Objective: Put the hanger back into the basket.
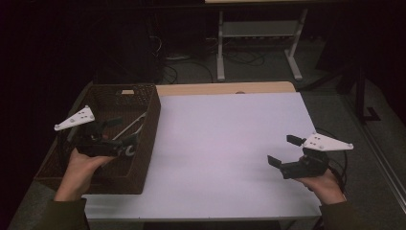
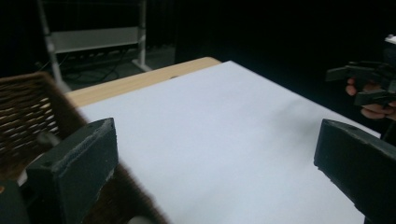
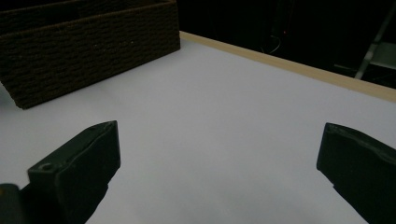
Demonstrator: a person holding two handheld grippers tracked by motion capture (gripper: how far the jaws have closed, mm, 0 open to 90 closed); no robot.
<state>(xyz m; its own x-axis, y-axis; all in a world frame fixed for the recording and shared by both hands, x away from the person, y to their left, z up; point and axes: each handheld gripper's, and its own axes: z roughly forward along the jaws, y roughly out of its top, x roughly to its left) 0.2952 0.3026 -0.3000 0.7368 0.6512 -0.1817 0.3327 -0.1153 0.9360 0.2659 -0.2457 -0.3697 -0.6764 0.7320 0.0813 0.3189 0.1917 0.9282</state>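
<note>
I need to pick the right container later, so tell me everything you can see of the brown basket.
The basket is a dark brown, rectangular bin of woven, wicker-like material with tall straight walls and an open top. It stands upright on the left edge of the white table top. Inside lie a pale, thin, bent object and something dark, both too dim to identify. The left gripper hovers over its interior, jaws open and holding nothing.

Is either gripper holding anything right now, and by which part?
Nothing is held: left gripper over the brown woven basket and right gripper both stand open, empty.
</note>
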